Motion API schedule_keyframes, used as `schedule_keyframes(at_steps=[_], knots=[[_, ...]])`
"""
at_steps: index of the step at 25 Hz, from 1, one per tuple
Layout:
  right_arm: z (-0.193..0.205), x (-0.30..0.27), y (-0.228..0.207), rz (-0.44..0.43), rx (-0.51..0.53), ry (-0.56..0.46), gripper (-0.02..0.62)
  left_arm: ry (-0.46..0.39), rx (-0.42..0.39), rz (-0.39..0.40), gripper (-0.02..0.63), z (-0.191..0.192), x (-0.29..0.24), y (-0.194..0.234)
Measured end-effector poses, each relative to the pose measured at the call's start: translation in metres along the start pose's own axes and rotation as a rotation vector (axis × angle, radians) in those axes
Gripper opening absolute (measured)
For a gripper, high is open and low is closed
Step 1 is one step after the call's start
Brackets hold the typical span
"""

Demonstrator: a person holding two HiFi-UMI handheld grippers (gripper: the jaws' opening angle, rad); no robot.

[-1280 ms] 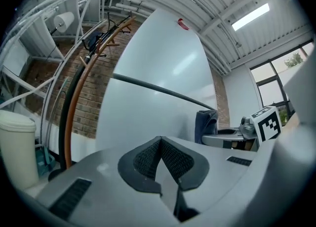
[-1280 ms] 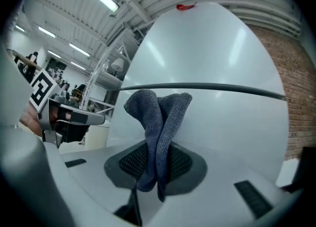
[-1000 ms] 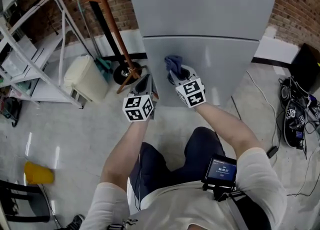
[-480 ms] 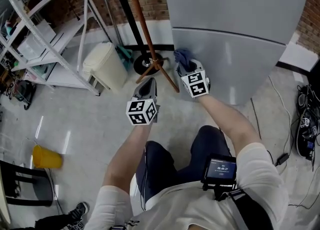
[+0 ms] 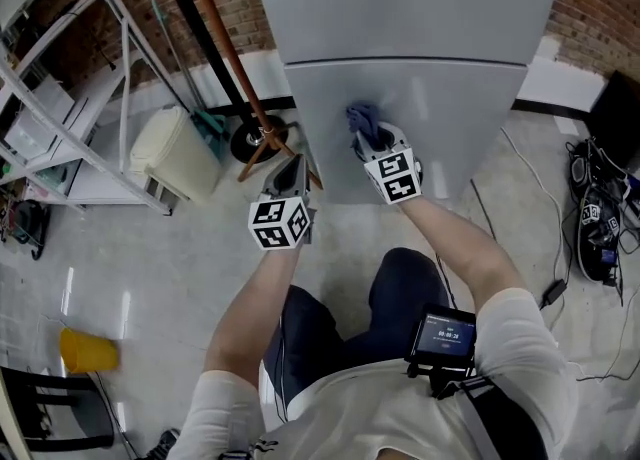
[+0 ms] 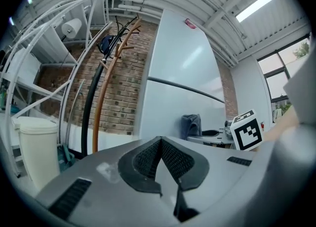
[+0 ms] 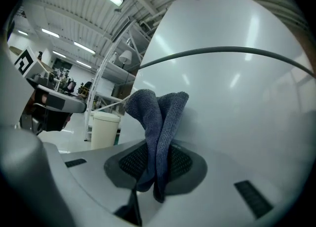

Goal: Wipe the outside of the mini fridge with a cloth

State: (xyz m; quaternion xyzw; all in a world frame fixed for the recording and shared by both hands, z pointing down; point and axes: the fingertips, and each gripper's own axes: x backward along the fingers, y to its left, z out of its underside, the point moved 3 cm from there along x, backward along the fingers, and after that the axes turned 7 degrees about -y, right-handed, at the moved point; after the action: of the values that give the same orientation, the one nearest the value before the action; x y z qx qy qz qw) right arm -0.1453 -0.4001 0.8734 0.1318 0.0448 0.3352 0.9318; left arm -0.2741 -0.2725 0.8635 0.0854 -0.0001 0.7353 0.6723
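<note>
The grey mini fridge (image 5: 400, 8) fills the top centre of the head view, with a dark seam between its upper and lower doors. My right gripper (image 5: 372, 140) is shut on a folded blue cloth (image 5: 363, 121), which presses against the lower door just below the seam. The cloth (image 7: 158, 122) stands up between the jaws against the fridge (image 7: 237, 97) in the right gripper view. My left gripper (image 5: 291, 176) hangs left of the fridge's lower corner, shut and empty. The fridge (image 6: 182, 93), the cloth (image 6: 191, 125) and the right gripper's marker cube (image 6: 246, 130) show in the left gripper view.
A brown wooden coat stand (image 5: 225, 48) leans just left of the fridge, its base (image 5: 262, 138) by my left gripper. A white bin (image 5: 175, 153) and a white metal rack (image 5: 70, 78) stand further left. A yellow object (image 5: 85, 350) lies on the floor. Cables (image 5: 595, 218) lie at the right.
The cloth, held throughout by my right gripper, has shifted from near the door's left edge toward its middle. The left gripper has stayed shut beside the fridge. The head view has swung.
</note>
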Motion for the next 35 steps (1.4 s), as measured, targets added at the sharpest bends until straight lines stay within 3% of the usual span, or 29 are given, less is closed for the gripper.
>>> schedule_keyframes(at_steps=[12,22,29,35], knots=[[0.041,0.099,-0.134,0.191,0.004,0.064,0.083,0.031,0.04,0.19,0.0,0.033,-0.082,-0.113],[0.087,0.173,-0.243,0.399,-0.057,0.139,0.083,0.066,0.056,0.274,0.001,0.059,-0.115,-0.18],[0.085,0.171,-0.233,0.401,-0.067,0.12,0.083,0.065,0.046,0.257,0.0,0.058,-0.11,-0.17],[0.069,0.135,-0.148,0.226,-0.02,0.073,0.083,0.063,0.035,0.197,0.0,0.052,-0.088,-0.123]])
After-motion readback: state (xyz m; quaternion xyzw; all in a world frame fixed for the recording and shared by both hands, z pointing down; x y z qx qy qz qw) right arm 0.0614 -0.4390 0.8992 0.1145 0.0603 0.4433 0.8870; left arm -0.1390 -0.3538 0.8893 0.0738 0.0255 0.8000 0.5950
